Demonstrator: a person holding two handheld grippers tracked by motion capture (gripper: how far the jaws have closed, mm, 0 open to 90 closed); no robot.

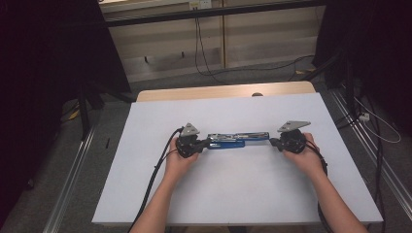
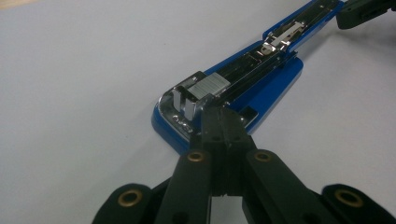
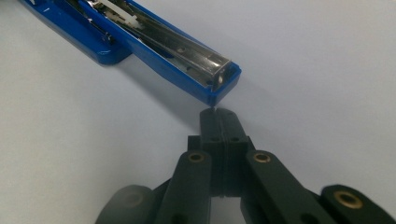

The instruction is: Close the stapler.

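A blue stapler (image 1: 238, 140) lies swung open flat across the middle of the white table (image 1: 233, 194), its metal staple channel facing up. My left gripper (image 1: 206, 143) is shut, its tips resting against the stapler's left end; in the left gripper view the closed tips (image 2: 222, 116) meet the chrome end of the stapler (image 2: 261, 79). My right gripper (image 1: 273, 141) is shut too, with nothing between its jaws. In the right gripper view its tips (image 3: 218, 116) sit just short of the corner of the stapler's (image 3: 177, 51) blue arm; whether they touch I cannot tell.
The right gripper (image 2: 364, 11) shows far off in the left gripper view, at the stapler's other end. A wooden strip (image 1: 223, 91) borders the table's far edge. Cables (image 1: 204, 63) trail on the floor behind, and metal rails (image 1: 68, 184) run along both sides.
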